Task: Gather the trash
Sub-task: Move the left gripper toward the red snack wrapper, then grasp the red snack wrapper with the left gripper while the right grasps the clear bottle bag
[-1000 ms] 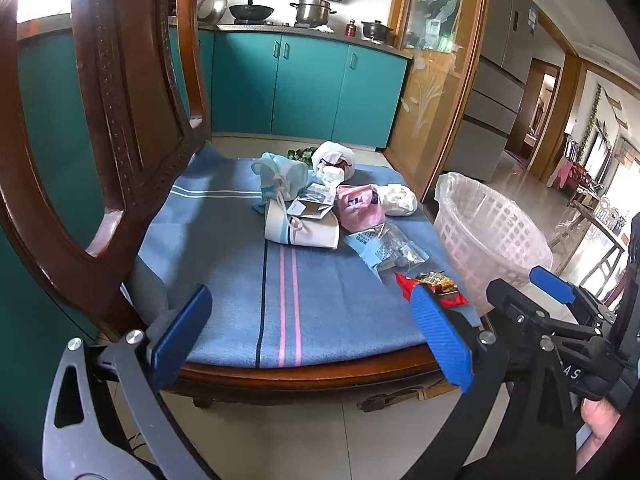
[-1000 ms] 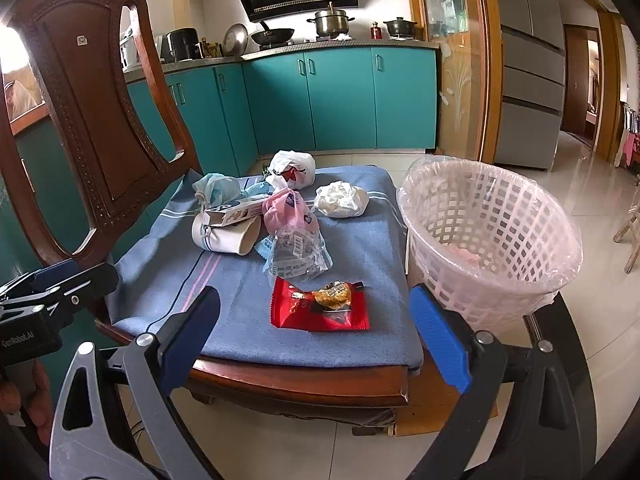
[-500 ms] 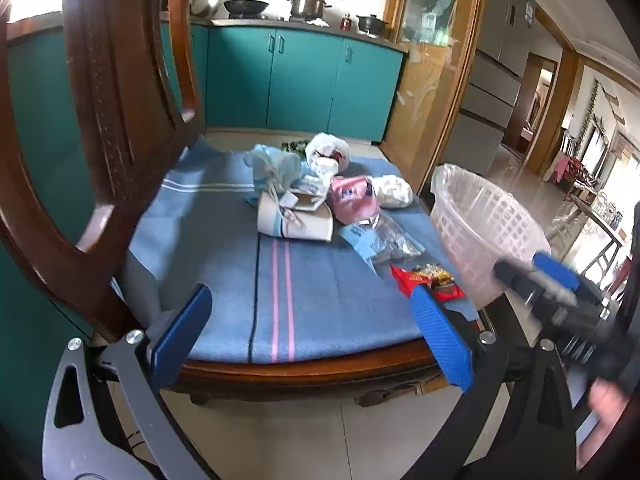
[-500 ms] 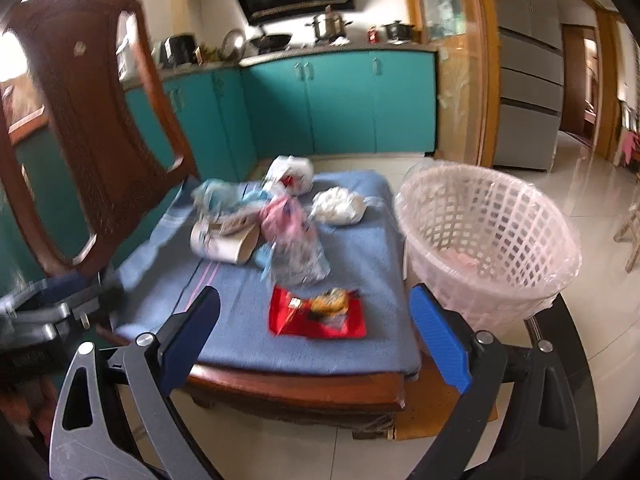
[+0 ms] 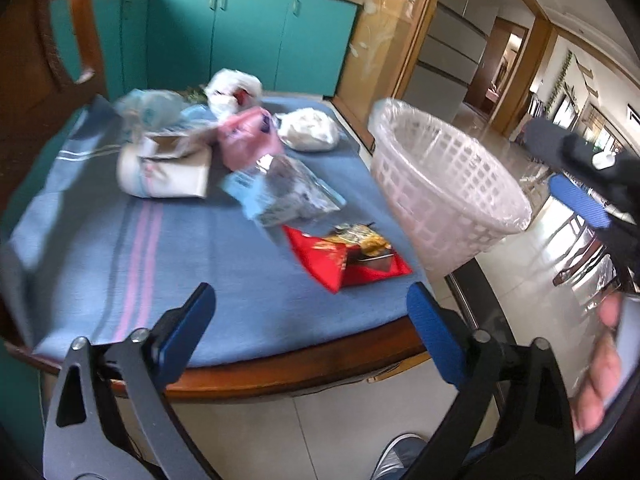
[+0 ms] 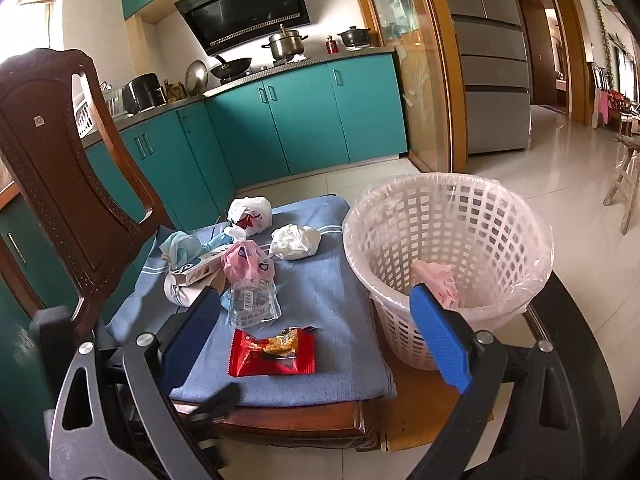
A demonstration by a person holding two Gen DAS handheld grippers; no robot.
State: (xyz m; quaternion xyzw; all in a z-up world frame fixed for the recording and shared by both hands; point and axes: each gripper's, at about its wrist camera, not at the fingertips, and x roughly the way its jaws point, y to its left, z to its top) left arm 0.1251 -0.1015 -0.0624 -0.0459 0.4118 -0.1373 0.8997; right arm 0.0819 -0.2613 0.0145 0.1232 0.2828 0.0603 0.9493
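Observation:
Trash lies on a blue cloth (image 5: 168, 264) over a wooden chair seat: a red snack wrapper (image 5: 344, 260) (image 6: 272, 354) near the front edge, a clear plastic bag (image 5: 288, 196) (image 6: 252, 300), a pink bag (image 5: 248, 140) (image 6: 246, 264), a crumpled white bag (image 5: 308, 130) (image 6: 296, 242) and a paper cup (image 5: 168, 168). My left gripper (image 5: 314, 328) hangs over the front edge just short of the red wrapper, its jaws wide but closing with nothing between them. My right gripper (image 6: 316, 336) is open and empty, in front of the wrapper and the white lined basket (image 6: 448, 264) (image 5: 444, 184).
The basket holds a pink scrap (image 6: 436, 284). The carved chair back (image 6: 52, 168) rises at the left. A small carton (image 6: 204, 268), a blue mask (image 6: 180, 246) and a knotted white bag (image 6: 250, 214) lie farther back. Teal cabinets (image 6: 300, 120) stand behind, on a tiled floor (image 6: 580, 184).
My left gripper has moved forward, down and to the right, so the red wrapper and basket are much closer. The right gripper's view has shifted a little and rolled.

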